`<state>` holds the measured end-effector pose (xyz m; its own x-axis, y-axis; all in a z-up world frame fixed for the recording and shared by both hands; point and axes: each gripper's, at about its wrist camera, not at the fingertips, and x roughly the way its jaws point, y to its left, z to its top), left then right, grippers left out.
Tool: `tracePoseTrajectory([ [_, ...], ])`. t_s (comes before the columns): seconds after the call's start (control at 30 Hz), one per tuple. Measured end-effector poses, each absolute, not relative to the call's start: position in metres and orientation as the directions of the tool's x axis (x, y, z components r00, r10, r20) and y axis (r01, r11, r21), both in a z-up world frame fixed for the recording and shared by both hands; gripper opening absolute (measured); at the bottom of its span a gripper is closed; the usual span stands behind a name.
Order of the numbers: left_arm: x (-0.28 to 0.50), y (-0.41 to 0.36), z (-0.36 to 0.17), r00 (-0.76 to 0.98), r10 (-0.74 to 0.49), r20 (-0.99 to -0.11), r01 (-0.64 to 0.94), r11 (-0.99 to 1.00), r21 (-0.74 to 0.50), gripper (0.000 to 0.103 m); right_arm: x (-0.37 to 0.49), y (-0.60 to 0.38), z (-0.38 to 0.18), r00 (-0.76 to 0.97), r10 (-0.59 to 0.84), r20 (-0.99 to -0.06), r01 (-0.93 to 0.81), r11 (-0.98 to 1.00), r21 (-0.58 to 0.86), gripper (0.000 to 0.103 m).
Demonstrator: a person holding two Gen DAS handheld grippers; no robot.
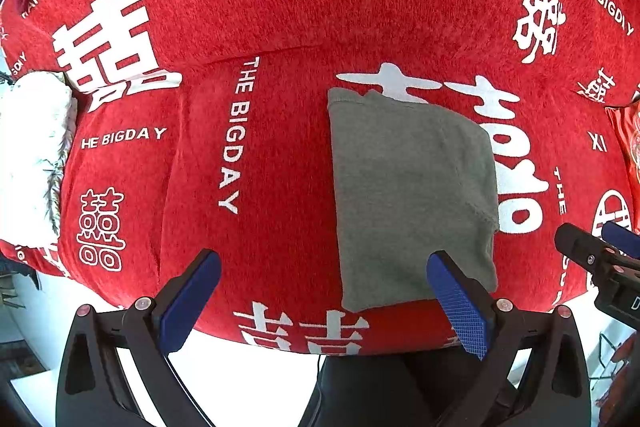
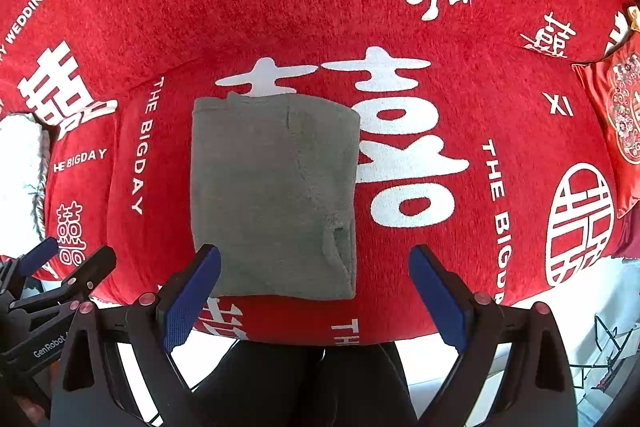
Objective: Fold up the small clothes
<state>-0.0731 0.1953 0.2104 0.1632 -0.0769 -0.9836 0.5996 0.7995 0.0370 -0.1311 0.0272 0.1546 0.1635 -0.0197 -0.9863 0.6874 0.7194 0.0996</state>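
Red sofa cover (image 1: 280,7) underneath; left gripper (image 1: 324,297) and right gripper (image 2: 314,289) are both held wide apart, empty. Grey cloth (image 2: 272,195) lies folded between. Near edge should probably be pinched evenly, both corners together.

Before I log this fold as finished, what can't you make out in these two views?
- Underside and inner layers of the grey garment: hidden by its own top layer, both views.
- Garment type: undecidable, folded.
- Red embroidered cushion: cut by the right wrist view's edge.
- White fluffy item: cut off, overexposed, left wrist view.
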Motion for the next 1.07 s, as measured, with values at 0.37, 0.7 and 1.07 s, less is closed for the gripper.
tracePoseTrajectory([
  [0.37,-0.07,0.1982,0.2106,0.18,-0.07,-0.981,0.595,0.802,0.052,0.103,-0.1328,0.03,0.1528,0.16,-0.015,-0.987,0.69,0.717,0.101,0.096],
  [0.7,-0.0699,0.1966,0.2126,0.185,-0.081,-0.979,0.598,0.8,0.047,0.103,-0.1326,0.0321,0.152,0.157,-0.015,-0.988,0.69,0.717,0.099,0.096],
  [1.07,-0.07,0.1935,0.2129,0.19,-0.091,-0.978,0.611,0.79,0.045,0.103,-0.1328,0.0301,0.1487,0.149,-0.009,-0.989,0.693,0.714,0.098,0.096],
])
